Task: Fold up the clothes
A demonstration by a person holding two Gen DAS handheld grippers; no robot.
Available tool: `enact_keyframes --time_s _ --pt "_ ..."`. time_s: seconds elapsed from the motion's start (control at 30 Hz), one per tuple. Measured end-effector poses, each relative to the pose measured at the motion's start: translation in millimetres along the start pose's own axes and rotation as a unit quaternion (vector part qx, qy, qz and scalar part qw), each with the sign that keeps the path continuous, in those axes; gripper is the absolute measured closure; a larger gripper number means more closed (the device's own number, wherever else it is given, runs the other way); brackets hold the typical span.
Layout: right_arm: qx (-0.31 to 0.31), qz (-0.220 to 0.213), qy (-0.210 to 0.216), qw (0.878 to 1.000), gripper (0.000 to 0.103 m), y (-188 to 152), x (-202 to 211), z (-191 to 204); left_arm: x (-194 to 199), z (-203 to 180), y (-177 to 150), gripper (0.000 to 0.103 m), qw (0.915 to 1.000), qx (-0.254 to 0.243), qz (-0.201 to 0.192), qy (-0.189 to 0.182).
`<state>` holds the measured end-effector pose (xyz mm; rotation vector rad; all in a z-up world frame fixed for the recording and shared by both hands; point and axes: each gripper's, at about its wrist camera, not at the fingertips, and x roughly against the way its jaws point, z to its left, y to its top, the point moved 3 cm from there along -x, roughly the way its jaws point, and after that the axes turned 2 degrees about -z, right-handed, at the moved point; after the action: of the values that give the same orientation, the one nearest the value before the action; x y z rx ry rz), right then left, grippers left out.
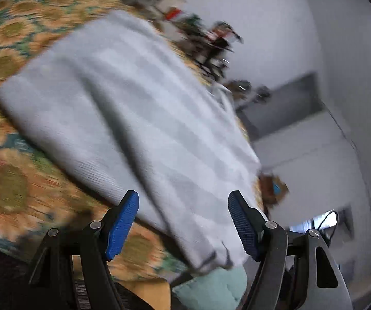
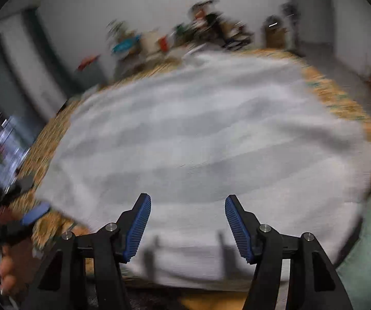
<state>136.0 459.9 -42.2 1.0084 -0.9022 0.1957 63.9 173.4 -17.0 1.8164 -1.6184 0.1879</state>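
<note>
My left tongs [image 1: 182,199] have bright blue ribbed pads [image 1: 122,228] on matte black arms with small silver pins. My right tongs [image 2: 188,202] match them: blue pads [image 2: 137,228], black frame, silver pins. The garment [image 1: 123,103] is pale grey-white, crossed by broad, soft bands of slightly darker grey, with a fine ribbed knit texture. Under it, the bench cover [image 1: 9,180] carries a sunflower print: orange-yellow petals, olive-brown centres, teal-green between the blooms. At the near edge sits a pale mint-green cushion-like thing [image 1: 216,289]. The walls [image 1: 275,13] behind are plain whitish grey.
</note>
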Motion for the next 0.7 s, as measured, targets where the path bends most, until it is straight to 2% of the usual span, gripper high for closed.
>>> enact_keyframes --time_s 0.1,0.17,0.27,0.3,0.33,0.43,0.53,0.6,0.67,0.7 --pt "-0.071 -0.035 -0.054 0.995 0.036 3.3 30.2 -53.1 -25.8 -37.9 -18.1 0.031 0.9978 -0.049 0.042 -0.015" --pt "-0.122 -0.04 -0.085 0.988 0.035 -7.3 44.2 -88.5 -45.5 -58.5 -31.6 0.031 0.9946 -0.073 0.073 -0.015" --pt "-0.199 -0.01 -0.129 0.971 0.033 -48.7 49.2 -143.9 -77.0 -76.5 -58.0 0.031 0.9874 -0.088 0.132 -0.003" --pt "-0.223 0.006 -0.131 0.966 0.033 -62.9 44.5 -155.0 -85.7 -79.5 -67.6 0.031 0.9842 -0.09 0.152 -0.003" --pt "-0.255 0.026 -0.125 0.959 0.033 -82.4 36.0 -167.9 -93.2 -81.5 -77.6 0.031 0.9808 -0.091 0.172 -0.007" --pt "-0.332 0.075 -0.07 0.938 0.035 -130.3 -2.6 -188.9 -102.6 -79.6 -88.2 0.031 0.9777 -0.086 0.192 -0.005" --pt "-0.39 0.106 0.003 0.915 0.04 -154.8 -41.3 -192.0 -92.3 -77.2 -89.9 0.031 0.9808 -0.085 0.176 0.0" --pt "-0.419 0.094 0.057 0.901 0.04 -156.6 -55.9 -191.2 -80.0 -72.5 -78.8 0.031 0.9862 -0.081 0.144 0.009" --pt "-0.411 0.073 0.092 0.904 0.043 -146.6 -61.1 -185.6 -70.7 -70.8 -66.3 0.031 0.9904 -0.075 0.116 0.015" --pt "-0.391 0.067 0.103 0.912 0.065 -139.9 -62.7 -178.6 -63.9 -68.4 -60.7 0.031 0.9922 -0.07 0.102 0.015"
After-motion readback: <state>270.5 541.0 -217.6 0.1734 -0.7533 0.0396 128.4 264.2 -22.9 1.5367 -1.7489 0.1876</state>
